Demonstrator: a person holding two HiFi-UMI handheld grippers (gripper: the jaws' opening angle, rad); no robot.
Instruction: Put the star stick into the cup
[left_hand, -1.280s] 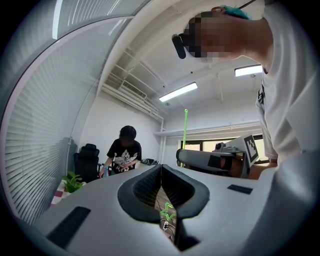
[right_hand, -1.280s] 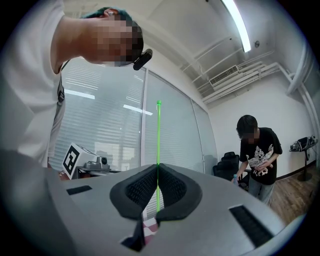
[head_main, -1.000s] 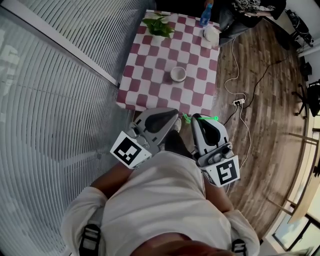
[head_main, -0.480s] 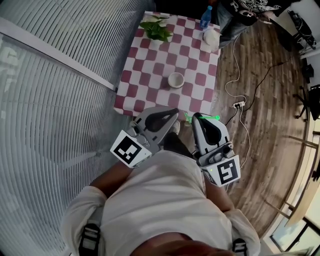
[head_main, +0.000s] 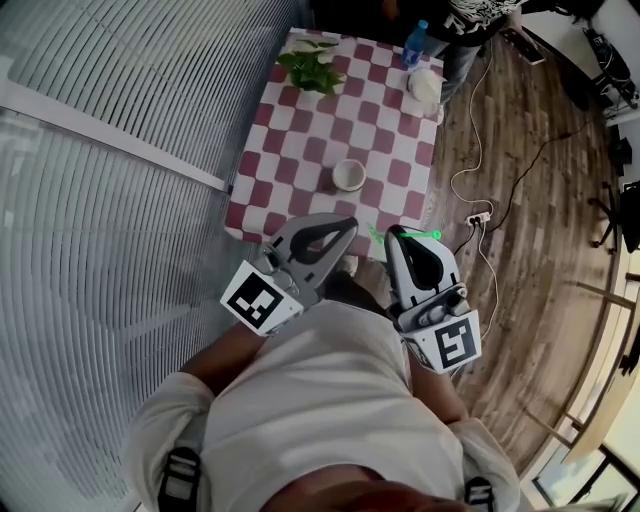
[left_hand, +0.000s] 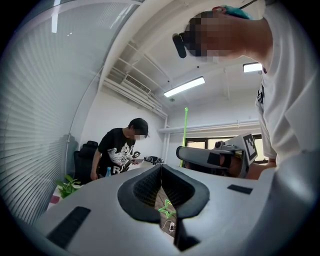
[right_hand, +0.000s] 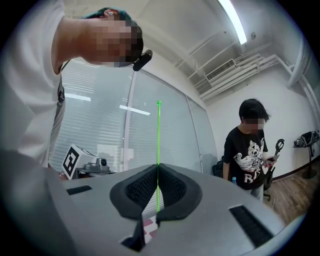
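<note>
The thin green star stick (right_hand: 158, 145) stands pinched between the pads of my right gripper (right_hand: 157, 167), which is shut on it. In the head view the star stick (head_main: 375, 236) crosses the tip of the right gripper (head_main: 396, 236), just off the table's near edge. In the left gripper view the stick's star end (left_hand: 166, 207) shows through the gap under the jaws. My left gripper (head_main: 345, 226) (left_hand: 161, 172) is beside it, shut and empty. The white cup (head_main: 349, 175) sits upright on the red-checked table (head_main: 290, 150), ahead of both grippers.
A potted plant (head_main: 310, 66), a blue bottle (head_main: 416, 42) and a white object (head_main: 426, 85) stand at the table's far end. A person in a black T-shirt (right_hand: 247, 155) stands there. Cables and a power strip (head_main: 478, 208) lie on the wood floor at right. Slatted blinds (head_main: 120, 200) run along the left.
The table and cup have drifted down in the head view, nearer to the grippers. Both grippers keep their places, with the stick still held.
</note>
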